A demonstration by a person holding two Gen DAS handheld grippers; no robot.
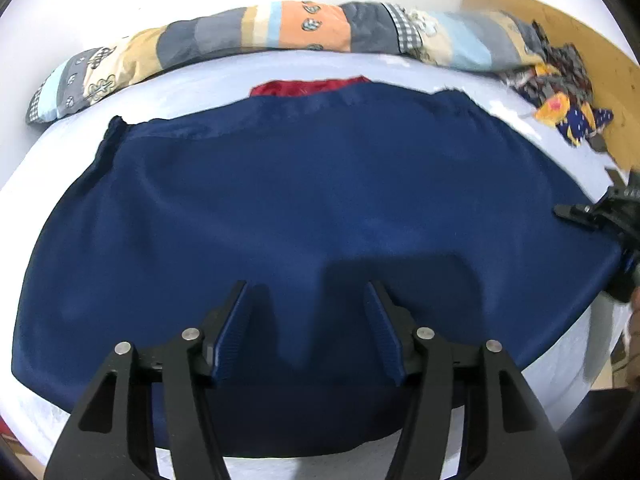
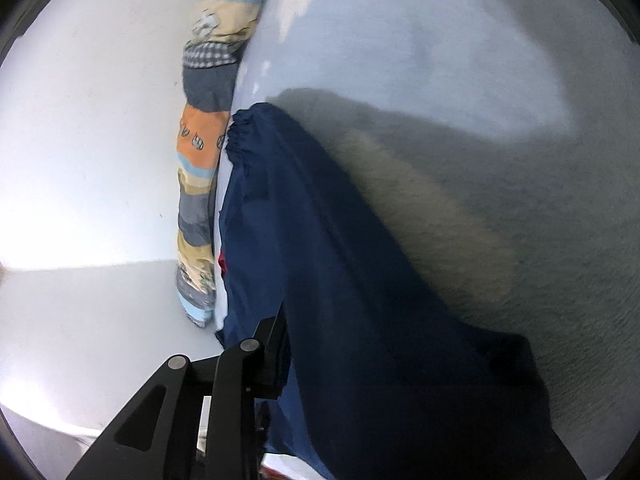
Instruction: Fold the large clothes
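The navy garment (image 1: 304,184) lies spread flat on a pale sheet (image 1: 208,80), its long axis running side to side across the left wrist view, with a gathered elastic hem along the far edge and a strip of red lining (image 1: 308,87) showing just beyond it. The left gripper (image 1: 308,328) hovers over the near middle of the cloth, jaws apart with nothing between them and its blue pads (image 1: 230,332) clear of the fabric. The right gripper (image 1: 588,216) is at the garment's right end, so it is the nearer hand to that edge; the left sits between the two ends.

In the right wrist view the cloth drapes over and in front of the right gripper (image 2: 276,360), rising in a ridge toward the gathered corner (image 2: 244,128). Only one finger (image 2: 272,344) shows there; the other is hidden under fabric, so a pinch on the garment's edge looks likely but cannot be confirmed.

A patchwork pillow (image 1: 224,40) lies along the far side, well apart from the tools, and a crumpled printed cloth (image 1: 560,92) lies at the far right

The fold probably carries the right end across toward the left
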